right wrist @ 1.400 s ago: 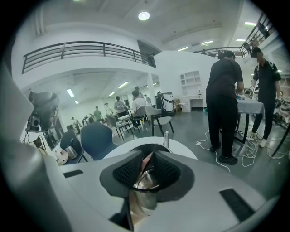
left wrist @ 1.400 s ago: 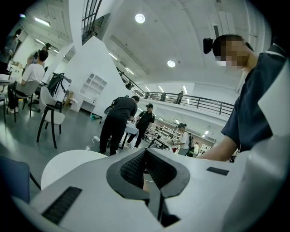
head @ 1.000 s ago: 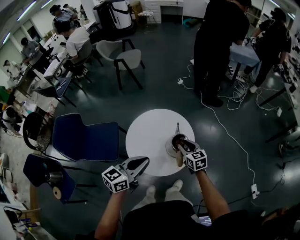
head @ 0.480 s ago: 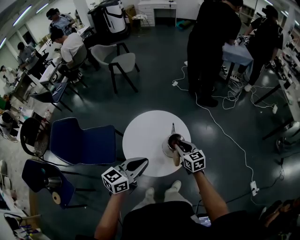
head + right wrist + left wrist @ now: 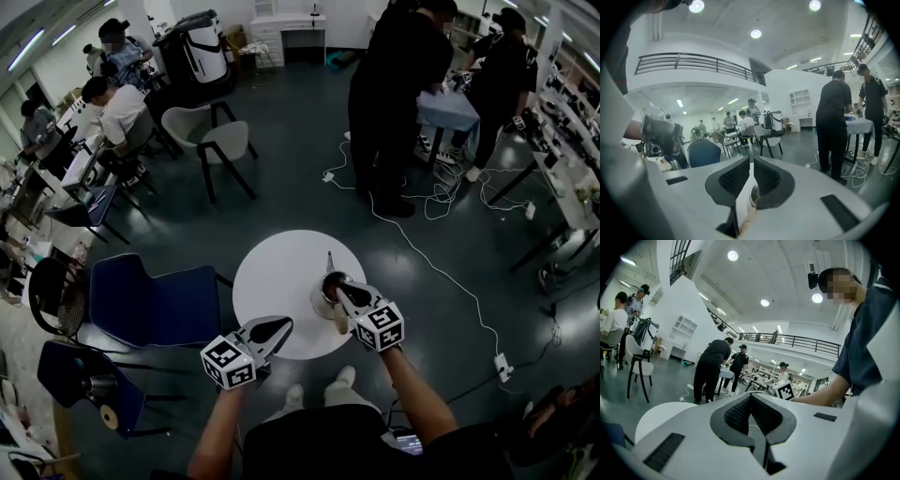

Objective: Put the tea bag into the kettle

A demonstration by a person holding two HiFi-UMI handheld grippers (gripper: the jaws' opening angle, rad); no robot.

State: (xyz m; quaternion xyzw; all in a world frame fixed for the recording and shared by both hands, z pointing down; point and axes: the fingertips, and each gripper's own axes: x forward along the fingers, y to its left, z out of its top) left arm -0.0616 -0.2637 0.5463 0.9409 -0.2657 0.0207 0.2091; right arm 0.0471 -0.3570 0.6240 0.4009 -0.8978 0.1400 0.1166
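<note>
Right tongs [image 5: 751, 161], jaws just closed in, pinch a thin white slip, likely the tea bag [image 5: 746, 193], hanging vertical just above the kettle [image 5: 319, 298] mouth; left tongs [image 5: 751, 397], pressed together and empty, are farther from the kettle.

The right claw [image 5: 337, 292] hangs above the kettle [image 5: 321, 300] on the round white table [image 5: 272, 272].

- A round white table [image 5: 274, 281] stands on the dark floor [image 5: 300, 178], near the middle of the scene.
- A metal kettle [image 5: 324, 292] sits on its right side, toward the near edge.
</note>
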